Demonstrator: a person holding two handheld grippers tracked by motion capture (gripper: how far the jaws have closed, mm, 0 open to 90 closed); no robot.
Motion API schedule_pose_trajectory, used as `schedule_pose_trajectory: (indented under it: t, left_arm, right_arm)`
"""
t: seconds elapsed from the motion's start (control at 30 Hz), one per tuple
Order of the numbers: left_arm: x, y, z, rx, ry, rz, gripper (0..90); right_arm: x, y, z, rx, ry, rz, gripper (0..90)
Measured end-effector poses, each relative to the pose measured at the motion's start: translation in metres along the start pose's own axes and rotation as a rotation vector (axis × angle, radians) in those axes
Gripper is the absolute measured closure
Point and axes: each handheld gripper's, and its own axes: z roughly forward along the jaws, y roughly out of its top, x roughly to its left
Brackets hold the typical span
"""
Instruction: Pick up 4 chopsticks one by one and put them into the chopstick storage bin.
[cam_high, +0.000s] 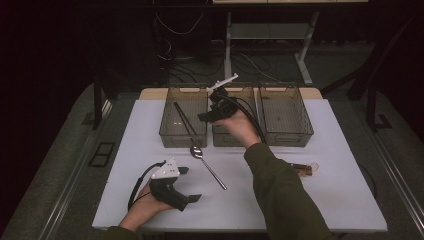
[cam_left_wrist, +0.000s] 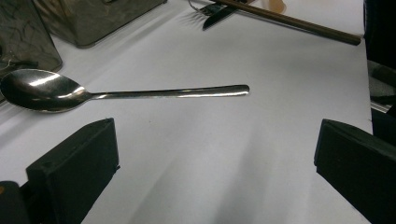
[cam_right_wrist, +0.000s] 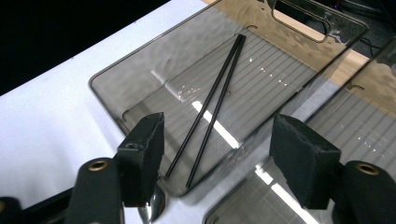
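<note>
Above the left bin (cam_right_wrist: 140, 84) at the upper middle of the frame, I hold the right gripper (cam_right_wrist: 219, 154) spread and empty over the two chopsticks (cam_right_wrist: 212, 107) lying inside, so I should lift clear, then reach the spoon (cam_left_wrist: 93, 93) with the wide-open left gripper (cam_left_wrist: 215, 158).

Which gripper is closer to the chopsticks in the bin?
Right. The right gripper hangs open just above the bin's edge by the chopsticks; the left gripper sits open low on the table, near the spoon.
</note>
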Motion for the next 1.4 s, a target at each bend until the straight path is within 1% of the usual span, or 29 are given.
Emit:
schedule_pose_trajectory:
  t: [0.1,0.17,0.27,0.4,0.43,0.53,0.63,0.67,0.73,0.8,0.9,0.93,1.0,1.07,1.13,1.2,1.27,1.37,1.4]
  left_arm:
    - [0.000,0.000,0.000,-0.003,0.000,-0.001,0.0]
    - [0.000,0.000,0.000,-0.001,0.000,-0.001,0.0]
    - [0.000,0.000,0.000,0.001,0.000,-0.005,0.0]
    - [-0.001,0.000,0.000,0.002,0.000,-0.012,0.0]
    - [0.000,-0.001,0.000,0.003,0.000,-0.013,0.0]
    - [0.000,-0.001,-0.001,0.009,0.002,-0.008,0.0]
    - [0.000,-0.001,0.000,0.009,0.002,-0.010,0.0]
    - [0.000,-0.001,0.000,0.008,0.002,-0.011,0.0]
    - [0.000,-0.001,0.000,0.002,0.002,-0.013,0.0]
    - [0.000,-0.001,0.001,0.003,0.004,-0.015,0.0]
    - [0.000,-0.002,0.001,0.006,0.010,-0.023,0.0]
    - [0.000,-0.002,0.000,0.005,0.012,-0.025,0.0]
    - [0.000,-0.002,0.000,0.005,0.013,-0.028,0.0]
    - [0.001,-0.002,0.000,0.009,0.013,-0.021,0.0]
    - [0.001,-0.002,-0.001,0.008,0.017,-0.018,0.0]
    - [0.001,-0.001,-0.002,-0.004,0.025,-0.019,0.0]
    - [0.002,-0.001,-0.003,-0.006,0.030,-0.021,0.0]
    - [0.002,-0.001,-0.003,-0.010,0.037,-0.026,0.0]
    - [0.002,-0.001,-0.003,-0.008,0.040,-0.024,0.0]
  right_arm:
    - [-0.001,-0.007,-0.013,-0.012,-0.012,-0.021,33.0]
    - [-0.003,-0.013,-0.021,-0.012,-0.009,-0.022,32.2]
    - [-0.005,-0.021,-0.032,-0.012,-0.020,-0.034,32.2]
    - [-0.007,-0.036,-0.047,-0.013,-0.030,-0.035,32.2]
    - [-0.008,-0.042,-0.051,-0.003,-0.036,-0.036,32.2]
    - [-0.012,-0.056,-0.060,0.002,-0.045,-0.041,33.1]
    - [-0.017,-0.074,-0.070,0.011,-0.048,-0.019,33.9]
    - [-0.019,-0.080,-0.074,0.014,-0.049,-0.001,34.3]
    - [-0.023,-0.089,-0.079,0.016,-0.051,-0.002,34.5]
    - [-0.028,-0.102,-0.086,0.023,-0.064,0.006,34.9]
    - [-0.037,-0.118,-0.093,0.017,-0.068,0.030,36.8]
    - [-0.040,-0.123,-0.095,0.018,-0.077,0.038,36.8]
    - [-0.045,-0.132,-0.098,0.014,-0.081,0.056,37.4]
    - [-0.050,-0.142,-0.101,0.012,-0.085,0.070,39.0]
    - [-0.054,-0.152,-0.103,0.013,-0.067,0.077,41.7]
    - [-0.056,-0.162,-0.104,0.019,-0.076,0.073,41.4]
    - [-0.059,-0.173,-0.105,0.011,-0.089,0.085,41.6]
    - [-0.063,-0.185,-0.105,0.029,-0.098,0.105,41.3]
    - [-0.064,-0.188,-0.105,0.024,-0.101,0.109,41.8]
